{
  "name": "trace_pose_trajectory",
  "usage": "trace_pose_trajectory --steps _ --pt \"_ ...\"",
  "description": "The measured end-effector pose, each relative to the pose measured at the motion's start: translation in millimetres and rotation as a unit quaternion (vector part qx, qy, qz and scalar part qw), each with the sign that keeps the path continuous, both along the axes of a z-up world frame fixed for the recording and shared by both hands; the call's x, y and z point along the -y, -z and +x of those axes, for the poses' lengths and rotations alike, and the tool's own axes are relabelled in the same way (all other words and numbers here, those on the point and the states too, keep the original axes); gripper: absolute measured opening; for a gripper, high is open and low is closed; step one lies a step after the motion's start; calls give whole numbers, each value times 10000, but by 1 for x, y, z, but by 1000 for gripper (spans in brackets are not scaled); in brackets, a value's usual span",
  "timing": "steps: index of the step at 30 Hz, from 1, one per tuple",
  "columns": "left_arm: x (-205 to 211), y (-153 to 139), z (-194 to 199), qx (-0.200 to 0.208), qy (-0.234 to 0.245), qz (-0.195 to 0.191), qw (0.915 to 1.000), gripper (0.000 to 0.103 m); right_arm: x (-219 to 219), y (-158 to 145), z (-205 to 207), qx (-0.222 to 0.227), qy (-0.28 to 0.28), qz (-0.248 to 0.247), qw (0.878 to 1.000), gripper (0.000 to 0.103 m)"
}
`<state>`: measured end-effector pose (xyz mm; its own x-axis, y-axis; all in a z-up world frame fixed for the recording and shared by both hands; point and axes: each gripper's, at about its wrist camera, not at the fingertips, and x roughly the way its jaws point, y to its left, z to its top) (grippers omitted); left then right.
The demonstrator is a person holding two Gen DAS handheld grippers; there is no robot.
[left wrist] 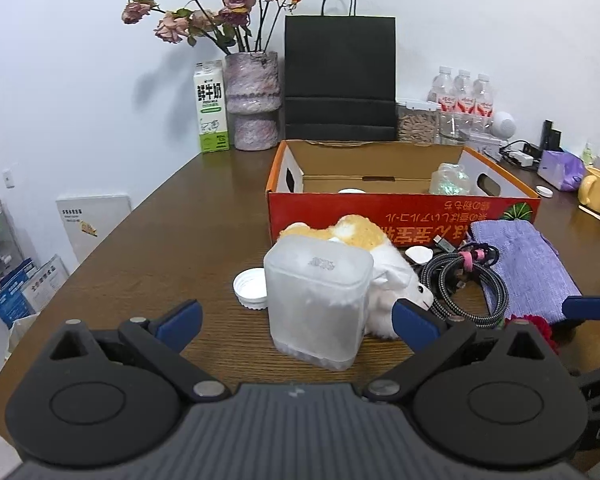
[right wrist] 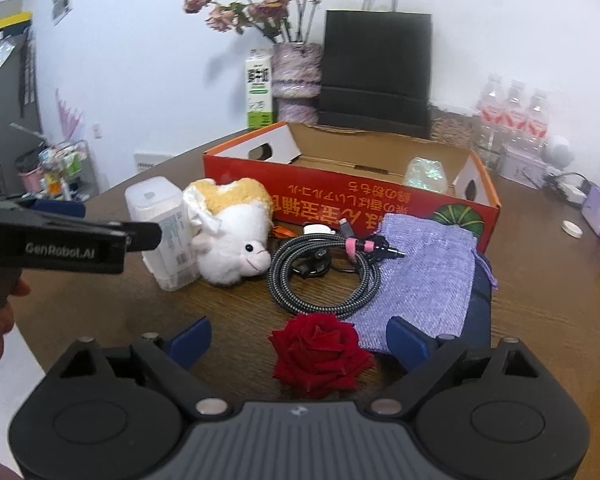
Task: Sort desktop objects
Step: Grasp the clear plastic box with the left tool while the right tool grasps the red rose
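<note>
Left gripper [left wrist: 298,318] spread wide, frosted plastic container [left wrist: 317,300] standing upright between its fingers, no contact. White cap [left wrist: 250,289] just left of the container, plush sheep [right wrist: 236,236] touching its right side. Then coiled cable [right wrist: 323,276], purple pouch [right wrist: 423,276], all on bench [left wrist: 160,240] before red box [right wrist: 379,204]. Right gripper [right wrist: 298,340] released, red rose [right wrist: 319,354] between its fingers.

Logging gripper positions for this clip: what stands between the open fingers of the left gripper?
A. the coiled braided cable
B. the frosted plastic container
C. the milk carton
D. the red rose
B: in the left wrist view the frosted plastic container stands upright on the table between the spread fingers of the left gripper, untouched by either; the red rose lies before the right gripper.
</note>
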<state>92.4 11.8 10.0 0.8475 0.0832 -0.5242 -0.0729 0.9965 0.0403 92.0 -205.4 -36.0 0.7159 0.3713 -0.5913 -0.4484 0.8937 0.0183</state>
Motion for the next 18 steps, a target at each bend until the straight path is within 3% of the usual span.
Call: trace_pose_trajectory --steps 11,13,18 --pt "-2 10 6 -36 69 -72 9999 103 -3 10 2 -52 143 -168 9997 83" --pt "-3 12 10 -63 73 -48 9999 103 -2 14 3 -124 171 -146 9997 76" --pt "-5 16 22 -101 106 15 9999 103 -2 22 11 -226 218 -76 9995 71"
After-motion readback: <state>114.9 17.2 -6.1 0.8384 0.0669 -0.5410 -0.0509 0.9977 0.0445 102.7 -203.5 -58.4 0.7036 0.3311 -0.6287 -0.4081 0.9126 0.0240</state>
